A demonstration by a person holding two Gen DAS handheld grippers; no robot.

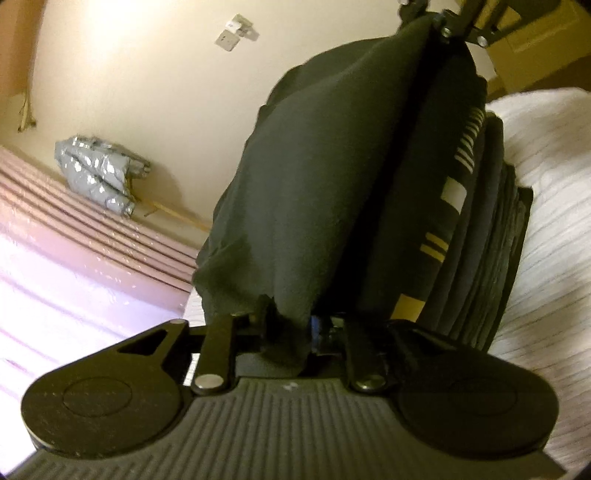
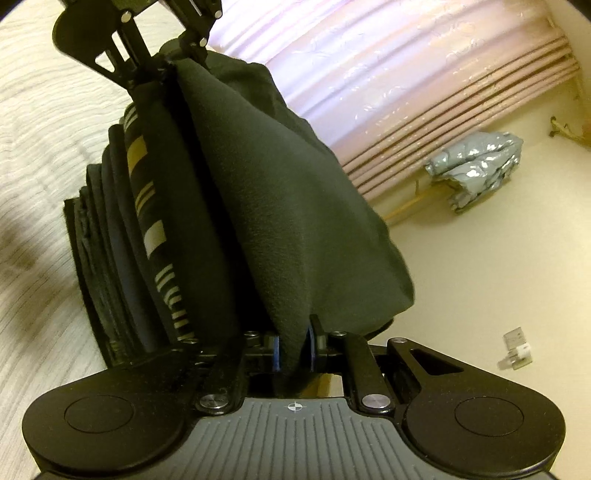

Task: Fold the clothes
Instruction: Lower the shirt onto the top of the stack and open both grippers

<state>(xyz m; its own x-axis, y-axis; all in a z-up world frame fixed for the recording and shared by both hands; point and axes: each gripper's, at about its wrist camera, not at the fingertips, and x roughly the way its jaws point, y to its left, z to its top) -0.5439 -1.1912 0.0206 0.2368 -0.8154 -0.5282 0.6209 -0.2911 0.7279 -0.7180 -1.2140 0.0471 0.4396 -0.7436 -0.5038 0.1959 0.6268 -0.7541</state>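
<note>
A dark green-black garment [image 1: 317,177] is stretched between my two grippers, which each pinch one end of its folded edge. My left gripper [image 1: 291,332] has a corner of this cloth bunched between its pads. In the right wrist view the left gripper [image 2: 166,70] shows at the far end of the garment [image 2: 280,206]. My right gripper [image 2: 294,352] is shut on the near corner, with its blue pads [image 2: 276,356] pressing the cloth. It also appears as the right gripper [image 1: 448,29] in the left wrist view. Beside the garment lies a stack of folded dark clothes [image 2: 122,258], one with yellow and white stripes [image 1: 452,195].
The stack rests on a white ribbed bedspread [image 1: 554,192] [image 2: 37,122]. A pink pleated curtain [image 2: 406,92] [image 1: 74,236] hangs beyond. A crumpled silver-grey bag [image 2: 476,166] [image 1: 98,173] lies on the cream surface, along with a small white plug-like object [image 2: 517,347].
</note>
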